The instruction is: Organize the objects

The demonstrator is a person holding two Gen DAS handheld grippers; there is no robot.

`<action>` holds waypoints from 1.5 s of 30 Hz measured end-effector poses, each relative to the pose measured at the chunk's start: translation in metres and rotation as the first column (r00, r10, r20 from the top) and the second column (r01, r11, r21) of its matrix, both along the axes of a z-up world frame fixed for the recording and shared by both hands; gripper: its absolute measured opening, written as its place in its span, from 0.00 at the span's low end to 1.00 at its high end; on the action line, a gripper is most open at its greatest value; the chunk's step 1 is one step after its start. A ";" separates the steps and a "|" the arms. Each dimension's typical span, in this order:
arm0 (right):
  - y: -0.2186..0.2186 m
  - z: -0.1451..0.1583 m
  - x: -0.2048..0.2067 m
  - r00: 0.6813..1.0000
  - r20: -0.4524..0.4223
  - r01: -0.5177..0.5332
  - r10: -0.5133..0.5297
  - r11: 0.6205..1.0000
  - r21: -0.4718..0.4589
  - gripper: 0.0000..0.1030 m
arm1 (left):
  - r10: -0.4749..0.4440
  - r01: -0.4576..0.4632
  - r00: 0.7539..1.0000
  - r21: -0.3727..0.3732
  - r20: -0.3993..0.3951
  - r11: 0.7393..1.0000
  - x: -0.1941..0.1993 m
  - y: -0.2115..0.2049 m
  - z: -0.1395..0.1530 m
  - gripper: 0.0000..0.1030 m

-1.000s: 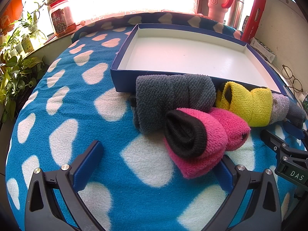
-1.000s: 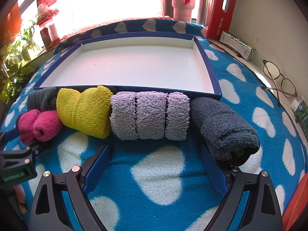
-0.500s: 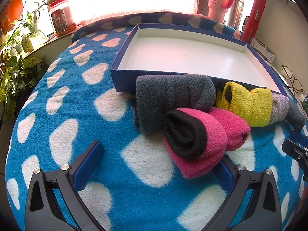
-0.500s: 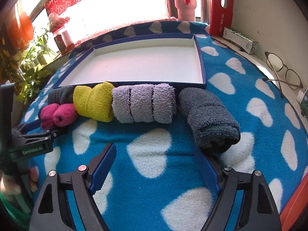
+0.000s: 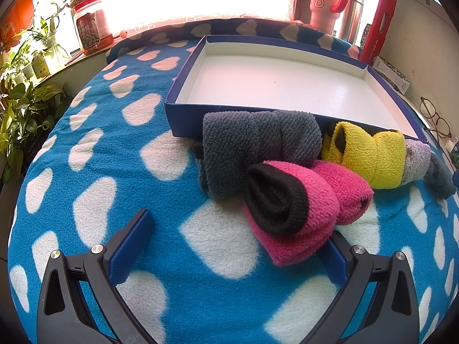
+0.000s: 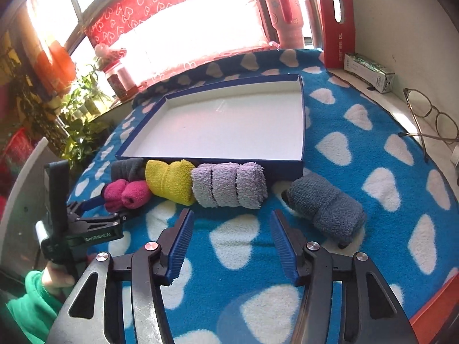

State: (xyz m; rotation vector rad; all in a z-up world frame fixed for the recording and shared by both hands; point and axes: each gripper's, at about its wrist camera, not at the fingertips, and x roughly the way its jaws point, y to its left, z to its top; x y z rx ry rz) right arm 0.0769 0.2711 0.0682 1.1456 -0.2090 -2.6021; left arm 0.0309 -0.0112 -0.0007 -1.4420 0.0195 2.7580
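Observation:
Several rolled socks lie in a row on the blue heart blanket before an empty blue tray (image 5: 183,120) (image 6: 301,120): dark grey roll (image 5: 258,143) (image 6: 127,169), pink roll (image 5: 301,209) (image 6: 126,195), yellow roll (image 5: 370,154) (image 6: 169,180), lilac roll (image 6: 229,185), blue-grey roll (image 6: 327,209). My left gripper (image 5: 235,246) (image 6: 97,203) is open and empty, with the pink roll by its right finger. My right gripper (image 6: 231,240) is open and empty, raised above the blanket, back from the lilac roll.
Potted plants (image 5: 20,106) stand at the left. A jar (image 5: 91,25), a pink mug (image 6: 284,14), a steel flask (image 6: 314,14) and a red box (image 6: 335,17) line the windowsill. Glasses (image 6: 430,120) and a small carton (image 6: 370,71) lie on the right ledge.
My right gripper has pulled back and risen away from the socks, and its jaws stand narrower. My left gripper has not moved. The socks lie where they were.

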 end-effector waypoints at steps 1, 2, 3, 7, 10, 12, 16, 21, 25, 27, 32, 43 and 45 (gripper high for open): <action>0.001 0.006 0.002 1.000 -0.019 0.005 -0.004 0.999 0.039 1.00 | 0.000 0.000 1.000 0.000 0.000 1.000 0.000 0.000 0.000 1.00; 0.002 0.009 0.002 1.000 -0.025 0.017 -0.015 0.996 0.092 1.00 | 0.000 0.000 1.000 0.000 0.000 1.000 0.000 0.000 0.000 1.00; 0.003 0.010 0.000 0.999 -0.023 0.025 -0.022 0.990 0.140 1.00 | 0.000 0.000 1.000 0.000 0.000 1.000 0.000 0.000 0.000 1.00; 0.015 -0.006 -0.017 0.997 0.072 0.005 -0.021 0.978 0.210 1.00 | 0.000 0.000 1.000 0.000 0.000 1.000 0.000 0.000 0.000 1.00; 0.019 -0.023 -0.033 0.994 0.101 0.017 -0.051 0.949 0.314 1.00 | 0.000 0.000 1.000 0.000 0.000 1.000 0.000 0.000 0.000 1.00; 0.019 -0.031 -0.044 0.992 0.106 0.017 -0.064 0.918 0.395 1.00 | 0.000 0.000 1.000 0.000 0.000 1.000 0.000 0.000 0.000 1.00; 0.015 -0.045 -0.057 0.984 0.153 0.006 -0.087 0.883 0.469 1.00 | 0.000 0.000 1.000 0.001 0.000 1.000 0.000 0.000 0.000 1.00; 0.016 -0.021 -0.036 0.992 0.102 0.036 -0.071 0.948 0.315 1.00 | 0.000 0.000 1.000 0.001 0.000 1.000 0.000 0.000 0.000 1.00; -0.028 -0.005 -0.013 0.994 0.048 -0.104 0.097 0.975 0.197 1.00 | 0.000 0.000 1.000 0.001 0.000 1.000 0.000 0.000 0.000 1.00; -0.056 -0.005 -0.012 0.986 0.033 -0.166 0.163 0.964 0.207 1.00 | 0.000 0.000 1.000 0.001 0.000 1.000 0.000 0.000 0.000 1.00; -0.109 -0.025 -0.017 0.959 0.067 -0.285 0.277 0.932 0.222 1.00 | -0.035 0.034 0.999 0.014 0.015 0.999 0.003 -0.003 0.001 0.99; -0.083 -0.009 0.016 0.959 0.024 -0.283 0.282 0.953 0.109 1.00 | -0.084 0.085 0.996 0.162 -0.012 0.983 0.049 -0.019 0.016 0.99; -0.078 -0.010 0.018 0.970 0.029 -0.242 0.240 0.966 0.096 1.00 | -0.091 0.092 0.996 0.155 -0.019 0.984 0.054 -0.015 0.017 0.99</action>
